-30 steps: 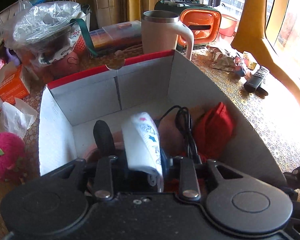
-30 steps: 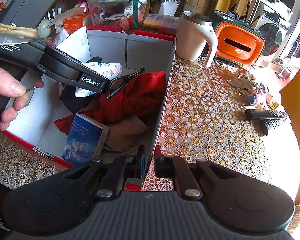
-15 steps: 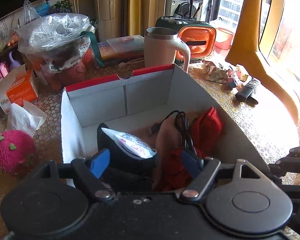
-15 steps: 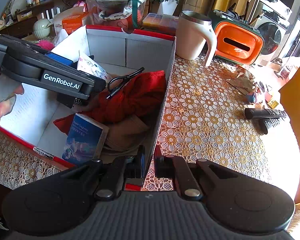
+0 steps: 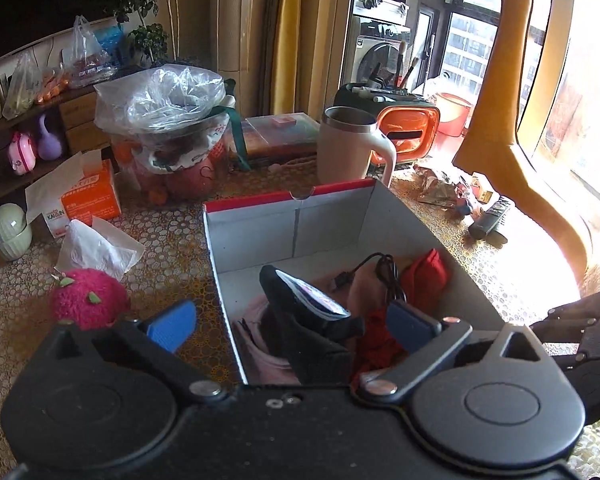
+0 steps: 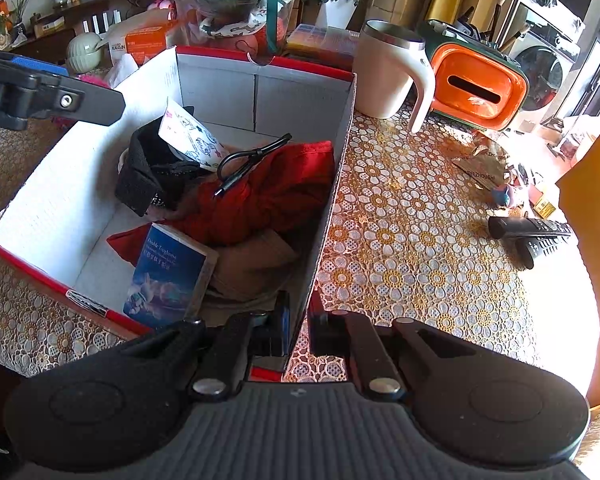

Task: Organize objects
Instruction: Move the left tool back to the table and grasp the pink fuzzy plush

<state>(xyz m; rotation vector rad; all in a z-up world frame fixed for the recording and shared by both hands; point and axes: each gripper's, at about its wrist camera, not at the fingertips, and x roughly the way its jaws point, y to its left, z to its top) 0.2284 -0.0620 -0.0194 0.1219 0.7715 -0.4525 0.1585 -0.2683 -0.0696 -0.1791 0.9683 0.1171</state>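
Note:
A red-rimmed white cardboard box (image 5: 284, 224) stands on the table, also in the right wrist view (image 6: 220, 92). Inside lie a black pouch with a white patterned packet (image 6: 188, 136) in it, a black cable (image 6: 244, 164), red cloth (image 6: 276, 192) and a blue book (image 6: 168, 276). My left gripper (image 5: 288, 324) is open and empty, raised over the box's left wall. It shows in the right wrist view (image 6: 48, 96). My right gripper (image 6: 298, 332) is shut on the box's right wall at the near corner.
A pink plush ball (image 5: 86, 298), tissues (image 5: 96, 246) and an orange tissue box (image 5: 86, 196) lie left of the box. A cream mug (image 6: 392, 72), orange case (image 6: 480, 88), bagged bowl (image 5: 168, 120) and two remotes (image 6: 536, 236) surround it.
My left gripper has opened, let go of the white packet into the box, and pulled up and back to the left. The right gripper has not moved.

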